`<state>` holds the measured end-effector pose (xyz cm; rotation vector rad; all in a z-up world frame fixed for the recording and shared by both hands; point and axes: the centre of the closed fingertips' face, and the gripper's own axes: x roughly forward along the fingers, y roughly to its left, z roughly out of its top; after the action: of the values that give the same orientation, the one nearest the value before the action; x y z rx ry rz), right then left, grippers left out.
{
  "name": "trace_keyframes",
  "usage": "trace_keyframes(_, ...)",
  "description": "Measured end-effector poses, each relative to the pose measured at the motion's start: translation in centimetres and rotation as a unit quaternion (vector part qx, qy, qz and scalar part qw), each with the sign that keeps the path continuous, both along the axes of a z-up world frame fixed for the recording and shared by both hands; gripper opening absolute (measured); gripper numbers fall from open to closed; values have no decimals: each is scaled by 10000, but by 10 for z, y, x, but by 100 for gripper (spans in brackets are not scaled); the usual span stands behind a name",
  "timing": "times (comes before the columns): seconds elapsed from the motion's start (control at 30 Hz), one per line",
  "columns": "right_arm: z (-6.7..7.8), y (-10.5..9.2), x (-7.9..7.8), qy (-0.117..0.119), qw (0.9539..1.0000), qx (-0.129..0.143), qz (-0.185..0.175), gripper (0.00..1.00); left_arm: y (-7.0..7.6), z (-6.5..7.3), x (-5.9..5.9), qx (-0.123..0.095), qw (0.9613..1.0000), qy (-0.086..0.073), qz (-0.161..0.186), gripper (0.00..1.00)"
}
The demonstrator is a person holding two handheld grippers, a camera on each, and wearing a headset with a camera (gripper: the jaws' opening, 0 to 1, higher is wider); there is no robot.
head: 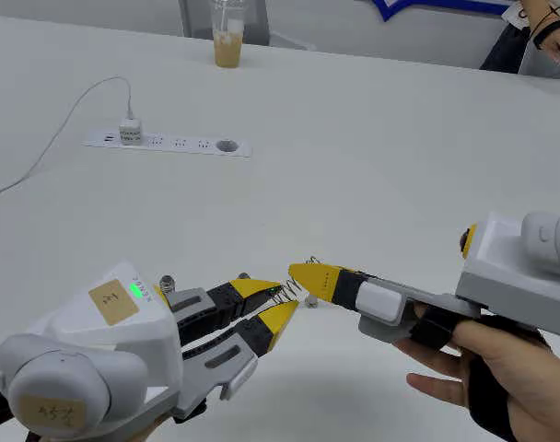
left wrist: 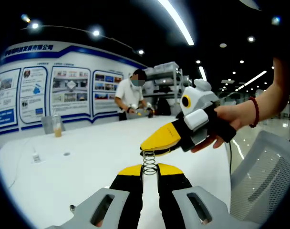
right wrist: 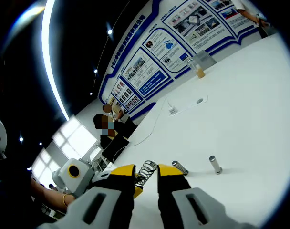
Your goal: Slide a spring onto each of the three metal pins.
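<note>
**SPRING BRIDGING BOTH GRIPPER TIPS OVER THE TABLE**

Nearest you, the left gripper (left wrist: 149,171) and the right gripper (head: 303,273) meet tip to tip just above the white table (head: 372,193). The spring (left wrist: 149,160) runs between them. One end sits between the left jaws, which stand at a narrow gap. The other end is pinched in the right jaws, which are closed down on the coil.

You cannot tell whether the left jaws actually press the spring (in the head view their gap looks wider than the coil). It is also too small to make out whether anything runs inside the coil. Your hand (head: 501,368) wraps the right gripper's handle, and the frame edge cuts it off.

Note these items close around the work:

- A second spring (right wrist: 180,168) lies flat on the table, just beside the right jaws.
- A metal pin (head: 167,283) stands upright behind the left gripper's white housing, which hides its base.
- A second pin (head: 244,275) shows only its top above the left jaw.

Farther back, a power strip (head: 169,144) lies on the table with a white charger (head: 131,129) plugged in. Its cable (head: 59,129) trails off the left edge. A clear cup (head: 228,37) of tan drink stands near the far side.

The tabletop is plain, matte and white. Beyond it the left gripper view shows these:

- A wall of blue-and-white display boards (left wrist: 54,90).
- A person (left wrist: 129,98) standing at the far end of the table.
- Ceiling light strips (left wrist: 178,24).
- A mesh chair back (left wrist: 264,181) close on the right.
</note>
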<state>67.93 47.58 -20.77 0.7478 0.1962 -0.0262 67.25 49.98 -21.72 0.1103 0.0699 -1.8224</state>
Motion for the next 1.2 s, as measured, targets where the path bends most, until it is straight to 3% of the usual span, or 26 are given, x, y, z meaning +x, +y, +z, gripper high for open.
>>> trace_keyframes(0.23, 4, 4, -1, -85, 9999, 6, 67, 14, 0, -1, -2, 61, 10000, -61, -11, 11)
trace_keyframes(0.4, 7, 8, 0, -172, 9997, -122, 155, 12, -2, -5, -2, 236, 9996, -175, 0, 11)
trace_keyframes(0.47, 6, 8, 1, -125, 9993, -310, 178, 12, -3, -6, -2, 342, 9993, -136, -6, 11)
trace_keyframes(0.5, 6, 9, 1, -119, 9991, -348, 203, 12, -2, -9, -2, 480, 9988, -40, 25, 11)
trace_keyframes(0.7, 4, 7, 2, -76, 9979, -617, 197, 11, -2, -16, -3, 680, 9974, -252, 4, 14)
trace_keyframes(0.93, 5, -7, 1, 103, 9909, -1342, 63, 11, 4, -26, -2, 956, 9951, -241, 5, 21)
trace_keyframes(1.1, 7, -16, 0, 68, 9878, -1558, -47, 11, 9, -33, 5, 1145, 9932, -161, 163, 30)
trace_keyframes(1.2, 6, -21, -1, 86, 9860, -1661, -129, 11, 11, -33, 10, 1145, 9929, -178, 270, 32)
